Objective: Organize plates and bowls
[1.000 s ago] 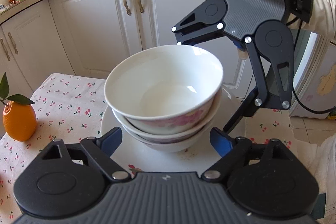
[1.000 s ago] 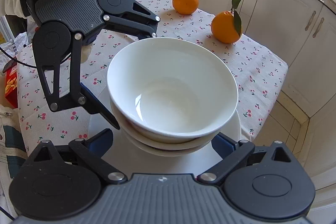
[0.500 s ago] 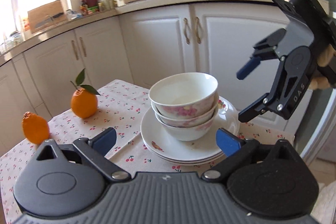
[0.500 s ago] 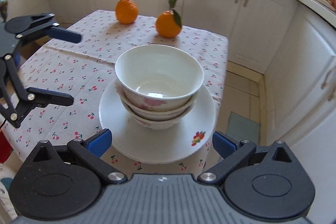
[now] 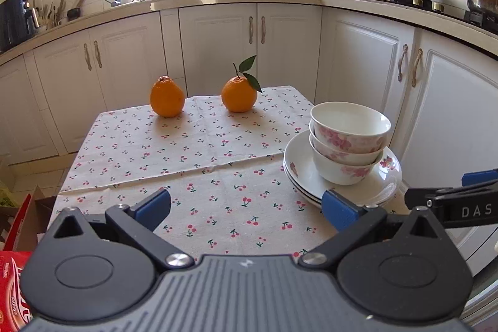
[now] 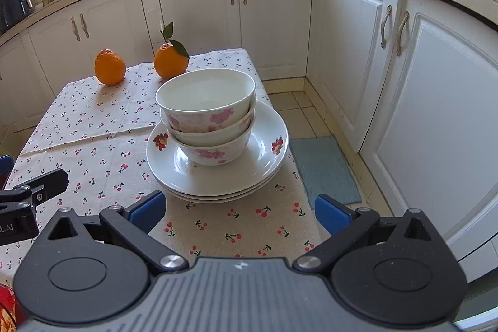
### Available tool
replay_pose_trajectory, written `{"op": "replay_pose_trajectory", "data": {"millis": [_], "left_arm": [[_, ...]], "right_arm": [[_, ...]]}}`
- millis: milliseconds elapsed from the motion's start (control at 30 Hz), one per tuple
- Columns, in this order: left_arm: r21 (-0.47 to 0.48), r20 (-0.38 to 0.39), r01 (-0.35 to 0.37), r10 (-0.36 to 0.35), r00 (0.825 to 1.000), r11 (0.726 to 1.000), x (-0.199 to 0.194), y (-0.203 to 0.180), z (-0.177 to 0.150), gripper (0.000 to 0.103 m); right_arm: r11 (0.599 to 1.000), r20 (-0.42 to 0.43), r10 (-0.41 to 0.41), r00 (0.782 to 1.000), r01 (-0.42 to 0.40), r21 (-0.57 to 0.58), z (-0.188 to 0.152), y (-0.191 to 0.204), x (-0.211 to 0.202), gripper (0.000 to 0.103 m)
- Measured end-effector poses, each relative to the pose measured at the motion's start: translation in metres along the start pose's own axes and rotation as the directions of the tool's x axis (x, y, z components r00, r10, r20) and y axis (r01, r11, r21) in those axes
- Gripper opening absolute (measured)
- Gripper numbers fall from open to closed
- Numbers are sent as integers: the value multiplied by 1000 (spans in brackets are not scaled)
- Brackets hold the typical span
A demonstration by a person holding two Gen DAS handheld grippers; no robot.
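Note:
Three white bowls with pink flowers [image 6: 207,120] are nested in a stack on a stack of white plates [image 6: 267,154] at the table's right edge. They also show in the left wrist view, bowls [image 5: 348,142] on plates [image 5: 298,173]. My left gripper [image 5: 246,209] is open and empty, above the tablecloth to the left of the stack. My right gripper [image 6: 238,212] is open and empty, in front of the plates and apart from them.
Two oranges [image 5: 167,97] [image 5: 239,95] sit at the far side of the cherry-print tablecloth [image 5: 199,151]. White cabinets [image 6: 429,101] stand close on the right, with a blue floor mat [image 6: 323,167] below. A red box [image 5: 12,279] is at the lower left.
Both grippers have pulled back and away from the bowl stack. The bowls and plates stay where they were on the table.

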State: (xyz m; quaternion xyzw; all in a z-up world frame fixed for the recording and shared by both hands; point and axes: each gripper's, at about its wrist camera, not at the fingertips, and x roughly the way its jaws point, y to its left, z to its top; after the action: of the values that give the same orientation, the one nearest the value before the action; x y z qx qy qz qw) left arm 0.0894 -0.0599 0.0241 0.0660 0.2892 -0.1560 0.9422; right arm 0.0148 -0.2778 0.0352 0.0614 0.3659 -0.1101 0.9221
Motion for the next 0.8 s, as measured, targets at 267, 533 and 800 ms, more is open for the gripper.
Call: {"op": "replay_pose_trajectory", "data": {"millis": [267,533,800], "left_arm": [[-4,13,-32,32,999,999,-18,-3,4,102],[-17,5,-36,36,999,999,-16,-2,3,102],[-30,-2,-37,37,999,999,-15,0,4,102]], "right_arm": [[999,93,-31,995,33,-19,3,12,-27,103],[999,107,-30,994,35,-40,3,19,-28,103],[998,105,-26,994,32,-55,2,23,-27,103]]}}
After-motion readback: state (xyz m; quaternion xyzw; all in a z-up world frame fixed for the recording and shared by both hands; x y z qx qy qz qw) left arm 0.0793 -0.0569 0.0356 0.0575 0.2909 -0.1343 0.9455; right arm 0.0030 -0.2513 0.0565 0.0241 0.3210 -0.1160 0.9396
